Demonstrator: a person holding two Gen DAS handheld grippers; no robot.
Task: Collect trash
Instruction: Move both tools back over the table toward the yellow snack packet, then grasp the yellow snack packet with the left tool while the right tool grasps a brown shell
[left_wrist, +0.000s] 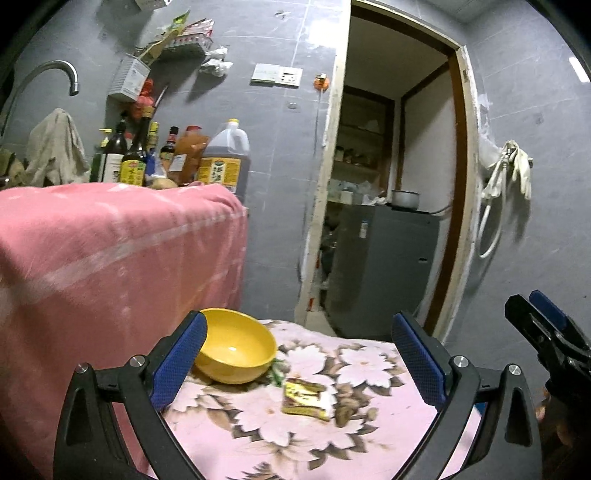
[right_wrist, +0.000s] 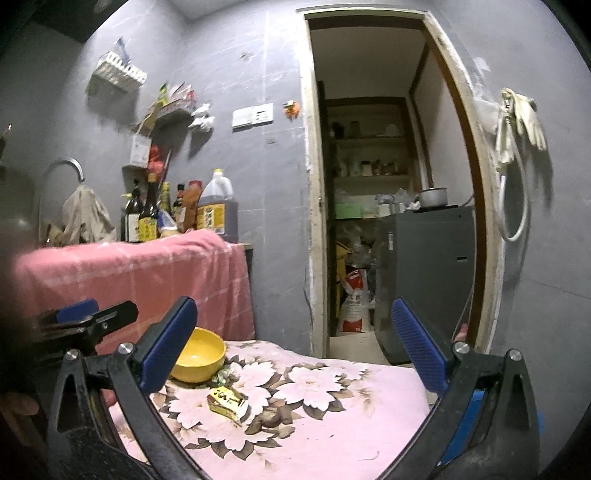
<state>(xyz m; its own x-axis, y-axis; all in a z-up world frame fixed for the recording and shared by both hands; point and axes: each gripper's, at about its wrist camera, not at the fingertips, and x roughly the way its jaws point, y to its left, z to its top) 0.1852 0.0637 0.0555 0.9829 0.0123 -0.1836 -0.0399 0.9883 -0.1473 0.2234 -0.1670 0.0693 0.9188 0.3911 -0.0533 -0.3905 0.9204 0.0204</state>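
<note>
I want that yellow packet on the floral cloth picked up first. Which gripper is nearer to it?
Left, though only slightly. The left gripper hangs open just short of the yellow packet, which sits between its fingers in view. The right gripper, also open, is beside it, offset to the packet's right.

Left gripper (left_wrist: 295, 354), fingers spread wide, held above a floral-covered surface.

Floral cloth (left_wrist: 369, 373), pink with pale blossoms: bears a yellow bowl (left_wrist: 236, 347) at far left, a yellow-and-brown packet (left_wrist: 306, 398) lying flat near the middle (print not legible), and a bit of green scrap (left_wrist: 277, 373) between the two, touching the bowl's base. Right gripper (left_wrist: 546, 332) enters at the right edge. Pink cloth (left_wrist: 118, 258) drapes a counter behind; sauce bottles (left_wrist: 136, 155) and an oil jug (left_wrist: 227, 158) stand beyond it. Open doorway (left_wrist: 388, 184) at centre-right.
</note>
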